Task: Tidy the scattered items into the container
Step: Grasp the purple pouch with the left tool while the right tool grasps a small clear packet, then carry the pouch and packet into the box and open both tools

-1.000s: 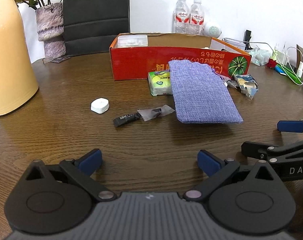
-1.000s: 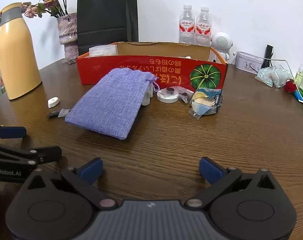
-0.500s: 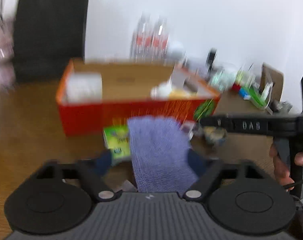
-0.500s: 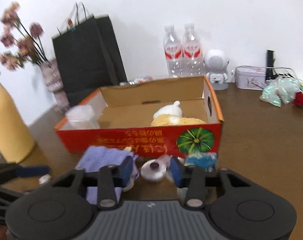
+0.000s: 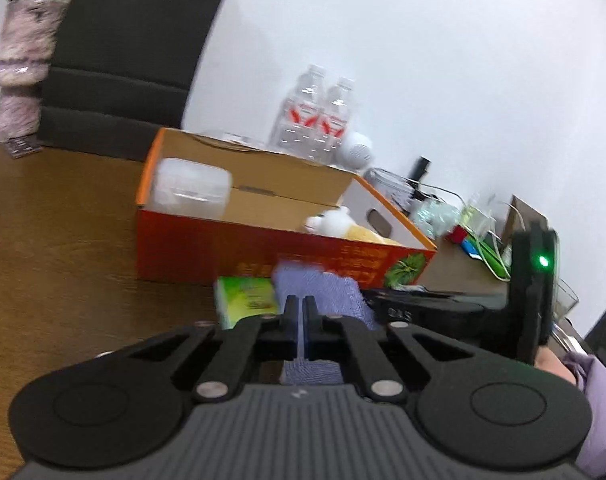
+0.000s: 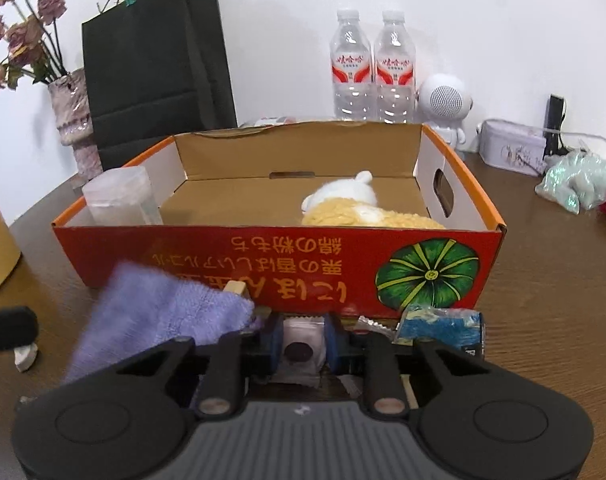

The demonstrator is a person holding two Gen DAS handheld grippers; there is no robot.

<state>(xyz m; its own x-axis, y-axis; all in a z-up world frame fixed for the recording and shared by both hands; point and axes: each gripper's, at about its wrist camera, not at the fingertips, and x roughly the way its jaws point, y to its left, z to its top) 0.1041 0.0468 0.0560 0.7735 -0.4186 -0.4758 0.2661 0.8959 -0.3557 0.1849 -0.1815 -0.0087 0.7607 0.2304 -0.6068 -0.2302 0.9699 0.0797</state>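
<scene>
An open red cardboard box (image 6: 263,258) (image 5: 223,252) holds a clear plastic tub (image 6: 121,196) and a yellow-white plush toy (image 6: 359,210). My left gripper (image 5: 300,312) is shut on the edge of a purple cloth pouch (image 5: 323,292) in front of the box; the pouch also shows at the left of the right wrist view (image 6: 159,316). My right gripper (image 6: 303,340) is shut on a small white packet with a dark round spot (image 6: 301,344), just in front of the box. A green tissue pack (image 5: 245,300) lies left of the pouch.
A blue snack packet (image 6: 443,326) lies right of my right gripper, a small white piece (image 6: 25,354) at the far left. Behind the box stand two water bottles (image 6: 371,68), a black paper bag (image 6: 155,60), a flower vase (image 6: 73,116), a white speaker (image 6: 447,100) and a tin (image 6: 511,148).
Both grippers moved forward from the table's front to the box and rose. The left closed on the purple pouch, the right on the white packet.
</scene>
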